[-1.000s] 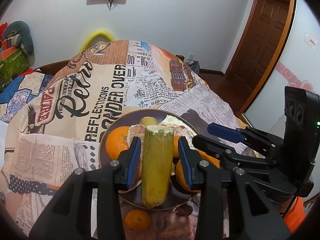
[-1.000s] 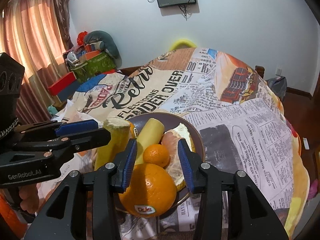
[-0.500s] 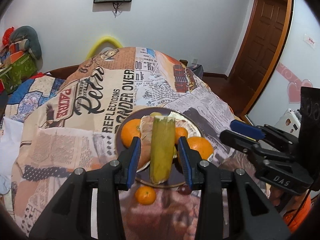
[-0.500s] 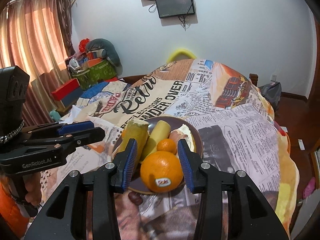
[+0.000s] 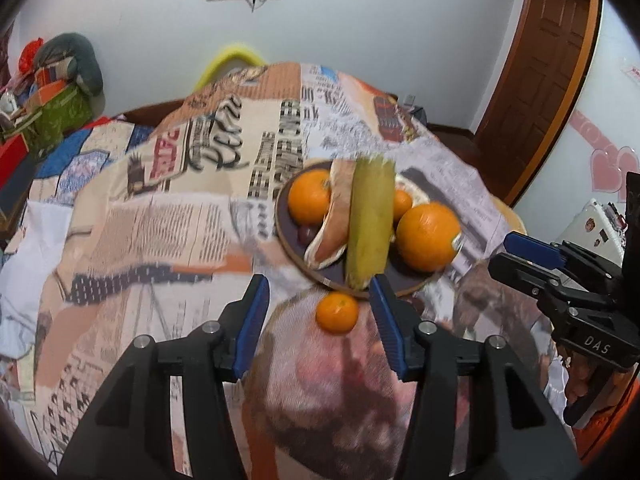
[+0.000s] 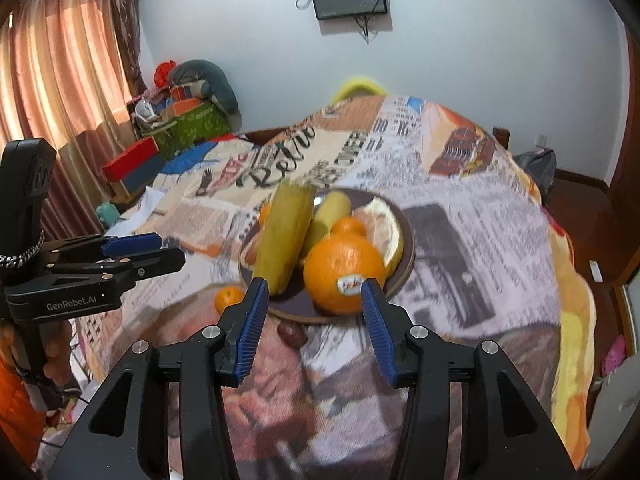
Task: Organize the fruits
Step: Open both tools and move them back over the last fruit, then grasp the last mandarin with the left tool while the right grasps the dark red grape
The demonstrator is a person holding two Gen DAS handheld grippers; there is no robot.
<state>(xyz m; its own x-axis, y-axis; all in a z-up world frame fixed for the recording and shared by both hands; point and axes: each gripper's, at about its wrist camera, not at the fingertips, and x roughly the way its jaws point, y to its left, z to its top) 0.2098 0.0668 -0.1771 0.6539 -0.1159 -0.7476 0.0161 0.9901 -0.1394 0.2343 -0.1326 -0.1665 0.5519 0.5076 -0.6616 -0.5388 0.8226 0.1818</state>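
Observation:
A dark round plate (image 5: pixel 288 240) (image 6: pixel 404 236) on the printed cloth holds a yellow-green sugarcane piece (image 5: pixel 370 220) (image 6: pixel 286 236), a second yellow-green piece (image 6: pixel 330 216), a large stickered orange (image 5: pixel 428 232) (image 6: pixel 344 276), other oranges (image 5: pixel 308 196), a small mandarin (image 6: pixel 348 226) and pomelo peel (image 5: pixel 334 216) (image 6: pixel 384 232). A small mandarin (image 5: pixel 337 312) (image 6: pixel 229 299) lies on the cloth just before the plate. My left gripper (image 5: pixel 320 324) is open and empty, near that mandarin. My right gripper (image 6: pixel 312 320) is open and empty, back from the plate.
A dark grape-like fruit (image 6: pixel 292 332) lies on the cloth at the plate's near edge, another sits on the plate (image 5: pixel 306 234). Boxes and a cushion (image 6: pixel 188 112) stand far left by the curtain. A brown door (image 5: pixel 536 80) is at the right.
Both grippers have drawn back from the plate, leaving the sugarcane piece and the large orange on it. Both jaws have opened wider.

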